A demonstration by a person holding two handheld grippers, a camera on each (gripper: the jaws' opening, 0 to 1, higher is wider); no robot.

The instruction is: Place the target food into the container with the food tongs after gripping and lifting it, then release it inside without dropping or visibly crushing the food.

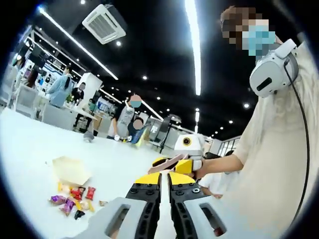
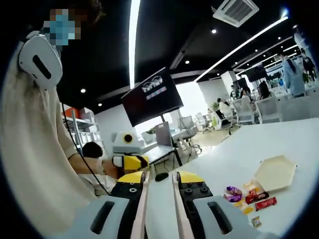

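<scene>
A small heap of wrapped snacks (image 1: 75,196) lies on the white table (image 1: 30,144), just in front of a shallow beige hexagonal container (image 1: 70,170). My left gripper (image 1: 164,175) points over the table to the right of them, jaws shut with nothing between. The right gripper (image 1: 174,164) faces it from just beyond, held in a hand. In the right gripper view, my right gripper (image 2: 159,175) has its jaws a little apart, with bare table in the gap. The snacks (image 2: 246,194) and container (image 2: 274,172) lie to its right, and the left gripper (image 2: 130,162) is ahead.
The person holding the grippers stands close by, in a beige top (image 1: 279,164) with a white headset (image 1: 271,72). Several people (image 1: 127,117) and desks are behind the table. A dark screen on a stand (image 2: 152,97) and chairs (image 2: 187,127) are past the table's edge.
</scene>
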